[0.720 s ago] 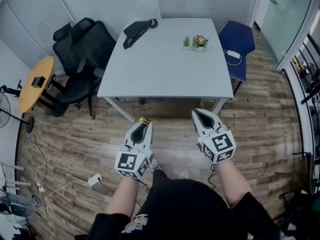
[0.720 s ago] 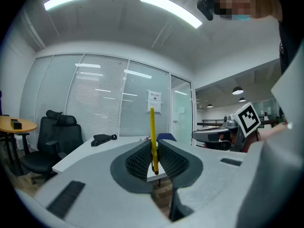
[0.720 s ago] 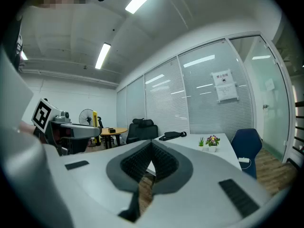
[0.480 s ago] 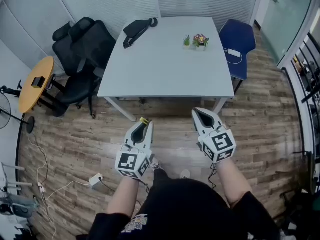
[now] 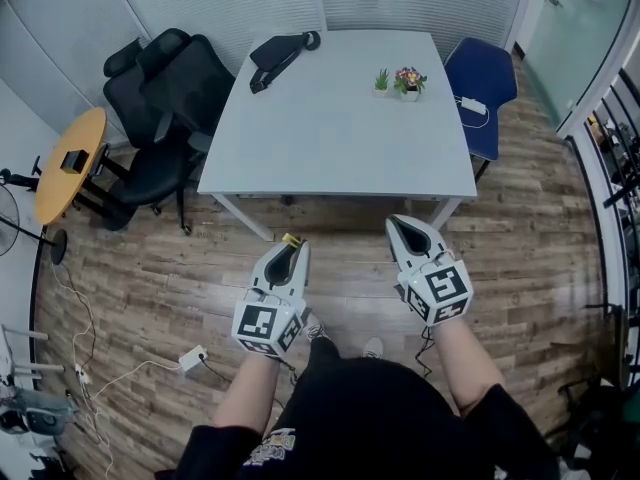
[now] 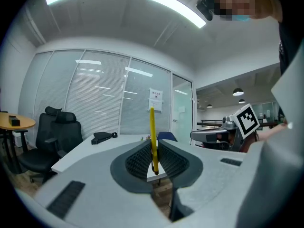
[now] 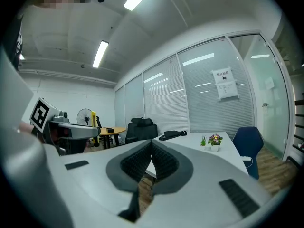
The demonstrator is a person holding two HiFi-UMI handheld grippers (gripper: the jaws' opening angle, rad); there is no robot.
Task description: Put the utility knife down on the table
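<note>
My left gripper (image 5: 293, 249) is shut on a thin yellow utility knife (image 6: 153, 137), which stands upright between the jaws; its yellow tip (image 5: 291, 239) pokes out past them in the head view. My right gripper (image 5: 402, 230) is shut with nothing in it, its jaws meeting at the tips (image 7: 151, 144). Both grippers hang over the wooden floor, just short of the near edge of the white table (image 5: 330, 143).
On the table lie a black bag (image 5: 275, 56) at the far left, two small potted plants (image 5: 400, 80) and a white adapter (image 5: 470, 107) at the right edge. Black office chairs (image 5: 165, 98) stand left, a blue chair (image 5: 488, 83) right, a round wooden table (image 5: 70, 158) far left.
The view has crept slightly toward the table; both grippers hold the same pose and grip.
</note>
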